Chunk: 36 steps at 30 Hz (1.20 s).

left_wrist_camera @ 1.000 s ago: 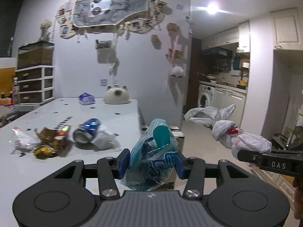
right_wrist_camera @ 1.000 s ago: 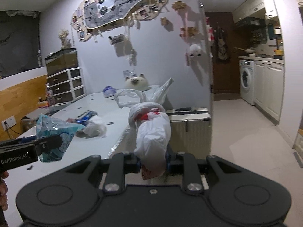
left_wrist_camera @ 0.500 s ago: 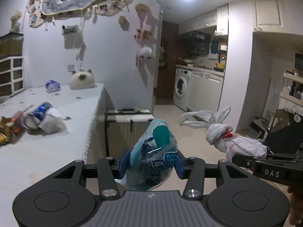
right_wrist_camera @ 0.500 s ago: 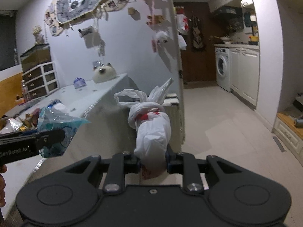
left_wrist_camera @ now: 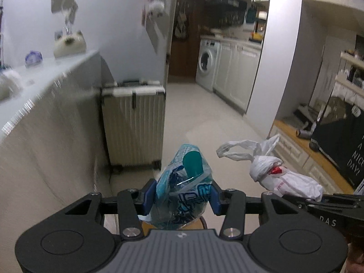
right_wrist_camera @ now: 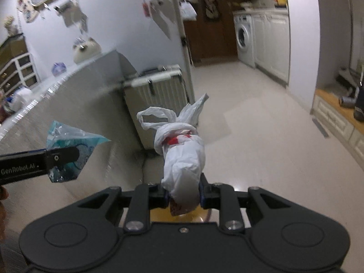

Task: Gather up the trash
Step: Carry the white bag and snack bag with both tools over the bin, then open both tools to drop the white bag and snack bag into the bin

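My left gripper (left_wrist_camera: 180, 196) is shut on a crumpled blue and clear plastic wrapper (left_wrist_camera: 183, 186) and holds it in the air beside the table. The wrapper also shows in the right wrist view (right_wrist_camera: 68, 150). My right gripper (right_wrist_camera: 183, 195) is shut on a knotted white plastic bag (right_wrist_camera: 182, 154) with red print, also held in the air. In the left wrist view the bag (left_wrist_camera: 282, 177) sits to the right of the wrapper. An orange-rimmed object shows low between the fingers in both views, mostly hidden.
The white table (left_wrist_camera: 45, 86) stands on the left, with a white wad (left_wrist_camera: 9, 86), a blue packet (left_wrist_camera: 33, 57) and a cat-shaped holder (left_wrist_camera: 69, 43). A ribbed suitcase (left_wrist_camera: 134, 125) stands at its end. Tiled floor (right_wrist_camera: 261, 125), washing machine (left_wrist_camera: 207, 64) and cabinets lie ahead.
Both grippers have swung right and tipped downward, away from the table top toward the floor, each still holding its trash. The can and wrappers on the table have left view.
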Each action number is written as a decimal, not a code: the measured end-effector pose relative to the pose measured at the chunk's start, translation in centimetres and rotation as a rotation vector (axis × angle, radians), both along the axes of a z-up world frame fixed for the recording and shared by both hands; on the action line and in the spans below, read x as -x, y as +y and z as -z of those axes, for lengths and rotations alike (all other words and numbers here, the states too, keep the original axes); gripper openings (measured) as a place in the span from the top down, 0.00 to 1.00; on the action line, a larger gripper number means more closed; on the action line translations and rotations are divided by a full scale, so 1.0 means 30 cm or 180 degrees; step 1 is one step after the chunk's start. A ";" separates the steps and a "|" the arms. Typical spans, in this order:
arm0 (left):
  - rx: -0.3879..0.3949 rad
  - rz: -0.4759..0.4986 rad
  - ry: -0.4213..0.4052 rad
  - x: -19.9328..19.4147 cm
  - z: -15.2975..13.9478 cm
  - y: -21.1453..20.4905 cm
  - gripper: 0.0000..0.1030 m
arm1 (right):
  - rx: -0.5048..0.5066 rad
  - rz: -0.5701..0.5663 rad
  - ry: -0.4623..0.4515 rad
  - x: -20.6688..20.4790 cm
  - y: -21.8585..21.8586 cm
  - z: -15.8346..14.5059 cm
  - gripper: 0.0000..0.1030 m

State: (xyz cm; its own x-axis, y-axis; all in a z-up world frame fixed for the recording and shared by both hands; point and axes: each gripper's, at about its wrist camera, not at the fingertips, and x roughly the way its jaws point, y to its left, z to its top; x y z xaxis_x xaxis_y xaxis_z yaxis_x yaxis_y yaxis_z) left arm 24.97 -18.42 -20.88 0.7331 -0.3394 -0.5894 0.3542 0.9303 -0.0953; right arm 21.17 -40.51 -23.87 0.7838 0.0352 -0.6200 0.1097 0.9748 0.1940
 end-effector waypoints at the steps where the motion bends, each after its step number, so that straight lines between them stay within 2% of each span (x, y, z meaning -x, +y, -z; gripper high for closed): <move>1: -0.0020 0.0004 0.0066 -0.021 0.038 -0.012 0.53 | -0.0014 0.0018 0.0055 -0.008 -0.012 0.033 0.76; 11: -0.0164 -0.0065 0.0672 -0.213 0.381 -0.055 0.53 | -0.0124 0.0056 0.0646 -0.160 -0.070 0.362 0.76; 22: -0.0226 -0.0187 0.1250 -0.416 0.748 -0.062 0.53 | -0.0199 -0.0168 0.1285 -0.421 0.012 0.688 0.76; 30: -0.0153 -0.0275 0.1609 -0.528 0.967 -0.059 0.53 | -0.0230 -0.0184 0.1581 -0.574 0.042 0.854 0.76; 36: -0.0182 -0.0297 0.1714 -0.582 1.046 -0.061 0.53 | -0.0212 -0.0165 0.1765 -0.664 0.074 0.926 0.76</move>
State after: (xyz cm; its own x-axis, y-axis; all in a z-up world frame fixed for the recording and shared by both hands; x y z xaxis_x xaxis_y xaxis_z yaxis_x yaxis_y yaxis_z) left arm 42.44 -20.25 -52.25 0.3481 -0.2440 -0.9052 0.1851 0.9644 -0.1888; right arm 41.09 -38.30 -51.65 0.3373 0.1182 -0.9340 0.1650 0.9693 0.1823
